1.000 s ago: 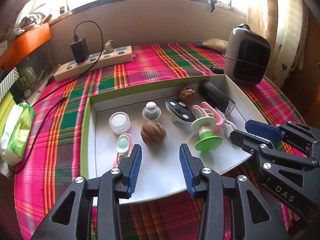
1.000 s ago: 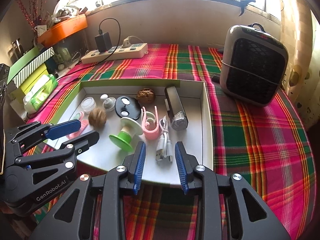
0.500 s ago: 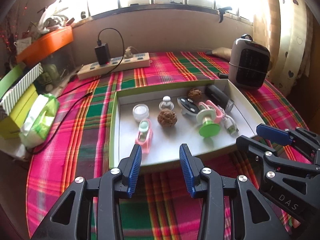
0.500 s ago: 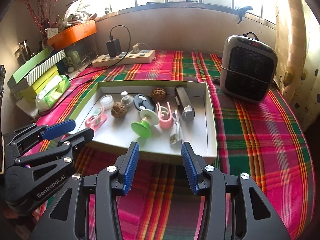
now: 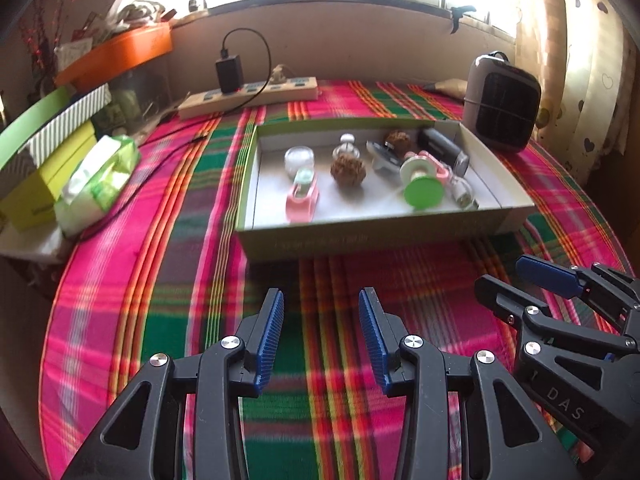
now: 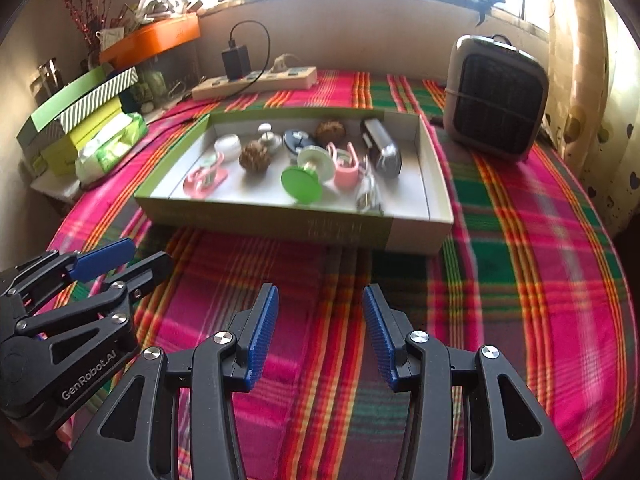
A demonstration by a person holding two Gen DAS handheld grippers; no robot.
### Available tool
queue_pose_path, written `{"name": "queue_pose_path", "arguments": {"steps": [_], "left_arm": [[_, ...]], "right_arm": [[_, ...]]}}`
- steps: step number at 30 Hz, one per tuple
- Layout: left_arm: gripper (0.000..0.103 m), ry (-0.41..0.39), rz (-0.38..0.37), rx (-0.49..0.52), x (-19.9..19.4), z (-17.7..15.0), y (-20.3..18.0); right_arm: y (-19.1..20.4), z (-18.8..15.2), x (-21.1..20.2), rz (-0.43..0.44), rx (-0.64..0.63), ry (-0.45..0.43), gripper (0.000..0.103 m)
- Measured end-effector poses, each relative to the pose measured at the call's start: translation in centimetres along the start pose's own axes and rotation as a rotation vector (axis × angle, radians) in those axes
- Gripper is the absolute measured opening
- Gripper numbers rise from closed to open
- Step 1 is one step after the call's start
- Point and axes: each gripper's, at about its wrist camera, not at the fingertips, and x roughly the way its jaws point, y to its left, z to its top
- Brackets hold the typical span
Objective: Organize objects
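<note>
Two ribbed tongs (image 5: 320,312) — empty, plaid cloth (image 5: 192,184)

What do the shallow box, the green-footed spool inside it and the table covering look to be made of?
The box looks like matte cardboard: thin folded walls, green outside, white inside. The spool seems smooth, glossy moulded plastic. The covering looks like soft woven cloth, going by its plaid stripes and matte surface.

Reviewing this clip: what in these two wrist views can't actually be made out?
- Printing on the box's near wall: blurred in both views.
- White cable in the box: smeared in the right wrist view, its connector unclear.
- Items on the orange shelf: too small and washed out by window glare.
- Right gripper in the left wrist view: cut off by the frame edge.
- The person's hands: behind the cameras, unseen.
</note>
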Motion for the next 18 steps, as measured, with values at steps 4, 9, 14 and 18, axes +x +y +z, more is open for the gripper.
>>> {"name": "queue_pose_path", "arguments": {"steps": [4,9,14,18], "left_arm": [[0.038,0.023,0.007,-0.013,0.1,-1.1,0.1],[0.038,0.044,-0.004,-0.013,0.2,-1.8,0.0],[0.038,0.046,0.002,-0.019,0.0,-2.2,0.1],[0.038,0.041,0.005,-0.027,-0.3,-2.5,0.2]], "right_arm": [[0.0,-0.6,0.0,0.002,0.003,0.014,0.046],[0.3,-1.4,0.0,-0.010,-0.017,0.030,0.046],[0.4,-2.0,-0.4,-0.020,-0.023,0.031,0.046],[0.7,-2.4,-0.6,-0.035,-0.042,0.026,0.047]]}}
